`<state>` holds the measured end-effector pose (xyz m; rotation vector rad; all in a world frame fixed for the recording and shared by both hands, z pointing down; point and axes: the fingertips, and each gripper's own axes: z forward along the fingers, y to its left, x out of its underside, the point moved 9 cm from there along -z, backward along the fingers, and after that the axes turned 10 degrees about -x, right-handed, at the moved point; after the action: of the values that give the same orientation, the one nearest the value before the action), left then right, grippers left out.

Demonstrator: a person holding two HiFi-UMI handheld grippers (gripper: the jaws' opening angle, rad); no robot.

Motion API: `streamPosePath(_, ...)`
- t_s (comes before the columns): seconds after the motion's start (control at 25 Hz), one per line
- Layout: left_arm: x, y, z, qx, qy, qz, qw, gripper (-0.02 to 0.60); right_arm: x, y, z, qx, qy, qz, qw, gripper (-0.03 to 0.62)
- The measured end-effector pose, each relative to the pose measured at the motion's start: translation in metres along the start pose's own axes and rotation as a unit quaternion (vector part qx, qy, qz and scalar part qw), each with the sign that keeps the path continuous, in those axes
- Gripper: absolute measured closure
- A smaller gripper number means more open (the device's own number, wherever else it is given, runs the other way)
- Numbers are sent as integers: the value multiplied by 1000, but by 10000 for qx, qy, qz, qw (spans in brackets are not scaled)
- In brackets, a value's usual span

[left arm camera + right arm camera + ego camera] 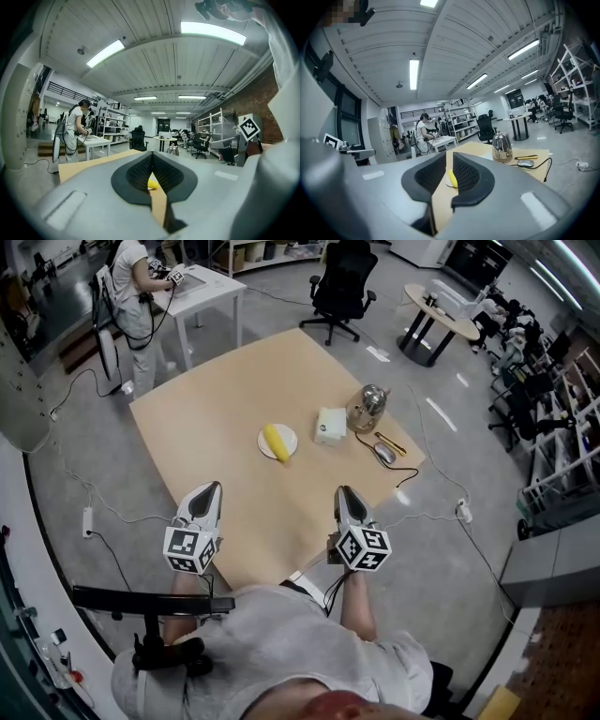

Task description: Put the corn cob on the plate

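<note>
The corn cob (277,442) lies on a small white plate (263,439) near the middle of the tan table (225,409), well apart from both grippers and touched by neither. That table fills the centre of the head view, set at an angle on a grey floor. Beyond its far edge a white desk (208,285) stands with a person (131,287) at it, and a black office chair (342,282) stands further to the right. At the table's near edge the person holds both tools over the bare top. The left gripper (210,491) is on the left, and its pads meet at the tips with nothing between them. The right gripper (345,495) is on the right, and its jaws stand a narrow slit apart with nothing in the gap. The yellow cob shows far off through that slit in the right gripper view. Right of the plate sits a white box (330,426), just beside a shiny metal kettle (367,407) that stands upright. Nearer the table's right corner lie a grey mouse (384,454) with its cable trailing off the edge and a slim yellow tool (391,442).
</note>
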<state>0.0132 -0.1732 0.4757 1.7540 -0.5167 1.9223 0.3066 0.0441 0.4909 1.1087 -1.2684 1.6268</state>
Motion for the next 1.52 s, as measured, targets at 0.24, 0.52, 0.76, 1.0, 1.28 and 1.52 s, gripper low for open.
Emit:
streamPosePath(0.24, 1, 0, 0, 31, -11, 15, 10000, 561, 5, 4, -9, 227, -25, -337, 9992, 570)
streamPosePath(0.52, 0, -1, 1, 77, -20, 20, 10000, 561, 16, 12, -9, 147, 92, -411, 9990, 588)
streamPosePath(0.76, 4, 1, 0, 73, -42, 9, 10000, 561, 23, 14, -7, 132, 145, -401, 9990, 588)
streamPosePath(1.0, 5, 1, 1, 64, -48, 4, 10000, 561, 24, 13, -7, 59, 147, -360, 9992, 588)
streamPosePath(1.28, 5, 1, 1, 68, -30, -4, 10000, 561, 23, 12, -6, 57, 158, -310, 9994, 588)
streamPosePath(1.52, 4, 1, 0, 49, -7, 2, 10000, 561, 23, 12, -6, 38, 183, -291, 9994, 588)
